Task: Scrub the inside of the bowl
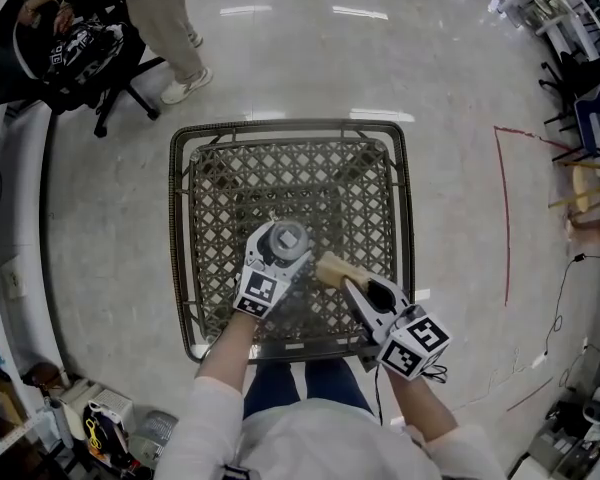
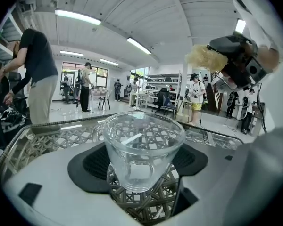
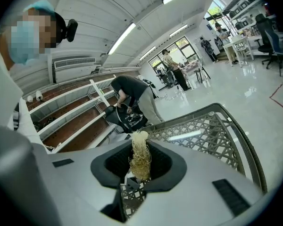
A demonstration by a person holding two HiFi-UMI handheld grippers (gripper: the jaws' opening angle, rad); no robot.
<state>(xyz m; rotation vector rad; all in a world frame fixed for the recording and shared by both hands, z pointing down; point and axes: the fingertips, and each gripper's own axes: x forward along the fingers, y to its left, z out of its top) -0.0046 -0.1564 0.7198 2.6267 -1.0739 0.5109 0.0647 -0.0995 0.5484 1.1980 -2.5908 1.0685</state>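
Surface: a square woven lattice table (image 1: pixel 292 128) with a raised rim is standing on a glossy pale floor (image 1: pixel 310 48) that is reflecting ceiling lights.
Room: a red line (image 1: pixel 507 218) is running along the floor at right; a black chair (image 1: pixel 85 63) is sitting at upper left.
Left gripper (image 1: pixel 277 252): jaws are clamping a clear glass bowl (image 2: pixel 142 147) over the lattice, nearer the person's side.
Right gripper (image 1: pixel 348 282): jaws are pinching a tan fibre scrubber (image 3: pixel 140 157).
Edges: both grippers are working inside the rim; open lattice is stretching beyond them to the far rim.
Left gripper view only: the scrubber is hanging above and right of the bowl's mouth, apart from it.
Right gripper view only: wall shelves (image 3: pixel 70 121) and a person (image 3: pixel 132 95) bending over are showing.
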